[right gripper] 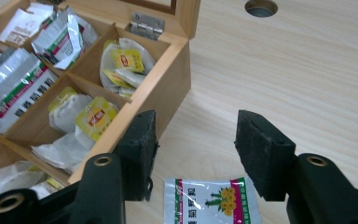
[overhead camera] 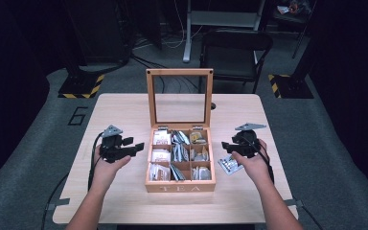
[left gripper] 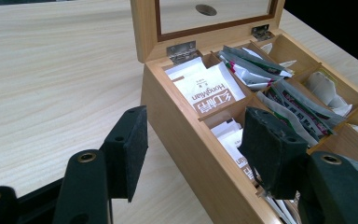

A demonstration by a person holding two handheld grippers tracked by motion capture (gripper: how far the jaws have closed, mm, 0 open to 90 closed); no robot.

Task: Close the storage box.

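A wooden tea box (overhead camera: 180,186) with its glass lid (overhead camera: 179,98) upright stands in the middle of the table; its compartments hold tea bags and sachets. My left gripper (overhead camera: 137,146) hovers open at the box's left wall (left gripper: 200,158), nothing between its pads (left gripper: 133,149). My right gripper (overhead camera: 225,145) is open just right of the box, above a silver sachet with a yellow flower print (right gripper: 212,203) lying on the table, also visible from above (overhead camera: 230,165). White "HongMian" packets (left gripper: 205,91) fill the left compartments; yellow-tagged tea bags (right gripper: 95,116) fill the right ones.
The light wooden table (overhead camera: 124,110) has bare surface to the left, right and behind the box. A cable hole (right gripper: 260,7) sits in the tabletop behind the box. A black chair (overhead camera: 235,50) stands beyond the table's far edge.
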